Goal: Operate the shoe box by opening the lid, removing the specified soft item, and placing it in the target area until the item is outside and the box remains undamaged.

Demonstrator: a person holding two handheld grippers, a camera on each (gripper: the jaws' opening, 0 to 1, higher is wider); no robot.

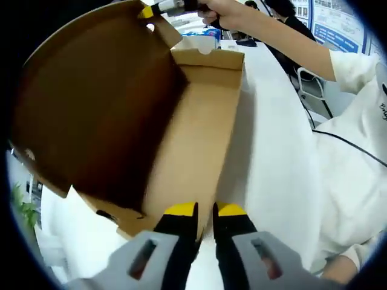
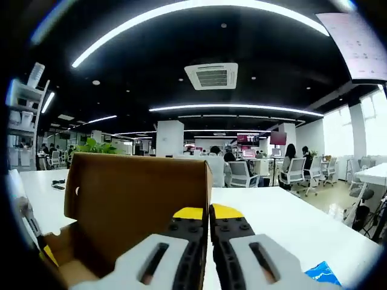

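Observation:
The brown cardboard shoe box (image 1: 199,133) lies on the white table (image 1: 272,157) with its lid (image 1: 91,109) swung up. In the left gripper view, my left gripper (image 1: 206,210) sits at the box's near end. Its yellow-tipped jaws stand almost together, with the edge of the box wall running in between them. My right gripper (image 1: 158,8) grips the lid's top corner. In the right gripper view, my right gripper (image 2: 208,212) is shut on the edge of the raised lid (image 2: 139,193). The lid hides the box's inside.
A person's arm in a white sleeve (image 1: 357,115) reaches across the right of the left gripper view. A blue and white package (image 1: 202,35) lies behind the box. Something blue (image 2: 320,273) lies on the table at the right. Office chairs (image 2: 293,172) and desks stand further back.

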